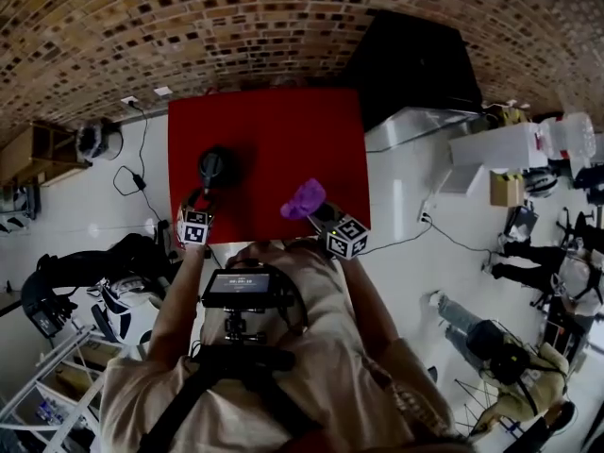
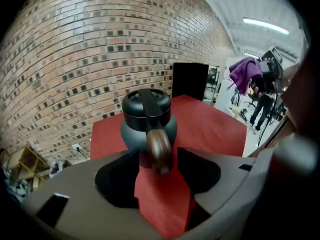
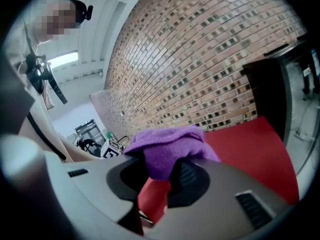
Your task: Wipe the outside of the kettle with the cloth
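At the near edge of the red square tabletop (image 1: 283, 140), right gripper (image 3: 156, 179) is clamped on a crumpled purple cloth (image 3: 167, 145), over the tabletop's near right part. Left gripper (image 2: 159, 160) is at the near left, jaws apart. The brown wooden handle end (image 2: 159, 145) sits between them, pads not pressing. The dark grey round kettle (image 2: 148, 120) stands upright on the tabletop's left half. A brick wall (image 1: 283, 26) lies beyond the far edge.

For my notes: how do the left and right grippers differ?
The left gripper is open, the right gripper shut. The brown wooden handle of the dark round kettle sits ungripped between the left jaws; a purple fuzzy cloth is clamped in the right. Both are over the red table.
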Motion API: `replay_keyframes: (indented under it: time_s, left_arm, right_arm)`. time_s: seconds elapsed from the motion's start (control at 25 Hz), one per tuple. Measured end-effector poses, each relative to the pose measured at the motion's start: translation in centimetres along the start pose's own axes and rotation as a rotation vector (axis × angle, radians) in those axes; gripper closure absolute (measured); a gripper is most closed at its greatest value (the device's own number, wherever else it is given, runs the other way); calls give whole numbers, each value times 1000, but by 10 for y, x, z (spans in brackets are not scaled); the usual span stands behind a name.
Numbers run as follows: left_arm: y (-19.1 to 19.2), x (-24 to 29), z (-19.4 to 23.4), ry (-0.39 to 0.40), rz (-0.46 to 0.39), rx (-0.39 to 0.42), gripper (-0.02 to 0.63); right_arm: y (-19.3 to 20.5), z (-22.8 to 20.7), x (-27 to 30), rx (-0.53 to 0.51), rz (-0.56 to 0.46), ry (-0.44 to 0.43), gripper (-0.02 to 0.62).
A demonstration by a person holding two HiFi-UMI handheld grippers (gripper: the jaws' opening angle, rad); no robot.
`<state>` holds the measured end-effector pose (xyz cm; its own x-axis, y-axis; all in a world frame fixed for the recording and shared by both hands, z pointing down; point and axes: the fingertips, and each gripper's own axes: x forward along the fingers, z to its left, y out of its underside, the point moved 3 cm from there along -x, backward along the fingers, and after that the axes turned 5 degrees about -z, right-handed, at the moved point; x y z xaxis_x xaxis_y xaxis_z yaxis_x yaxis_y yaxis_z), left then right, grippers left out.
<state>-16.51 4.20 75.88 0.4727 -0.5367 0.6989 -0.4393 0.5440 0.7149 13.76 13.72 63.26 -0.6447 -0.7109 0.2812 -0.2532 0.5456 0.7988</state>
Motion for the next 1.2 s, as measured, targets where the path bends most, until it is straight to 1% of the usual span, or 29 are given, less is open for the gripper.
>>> replay_keyframes:
  time_s: [0.2, 0.24, 0.32, 0.44, 0.56, 0.8, 1.0, 1.12, 1.2]
  left_arm:
    - [2, -25, 2, 4, -80, -206, 365]
    - [3, -31, 2, 2, -91, -239, 365]
    - [6, -41, 0, -5, -104, -276, 365]
    - [10, -51, -4, -23, -112, -294, 365]
    - [11, -56, -10, -41, -121, -309, 365]
    - [15, -61, -18, -76, -118, -332, 365]
    - [24, -65, -24, -118, -118, -373, 365]
    - [26, -66, -27, -137, -119, -395, 365]
    - [26, -65, -26, -145, -114, -399, 365]
  right_arm:
    - [-2, -13, 0, 2, 3, -19, 494]
    - [-1, -16, -1, 3, 6, -21, 494]
    - [0, -22, 1, 4, 18, -26, 494]
    - [2, -29, 7, -11, 53, -44, 494]
    - [0, -33, 16, -16, 85, -81, 494]
    - [-2, -37, 37, -46, 122, -151, 494]
    - [3, -40, 47, -51, 153, -198, 494]
    - [8, -44, 53, -64, 187, -205, 494]
    - [14, -48, 61, -103, 231, -191, 494]
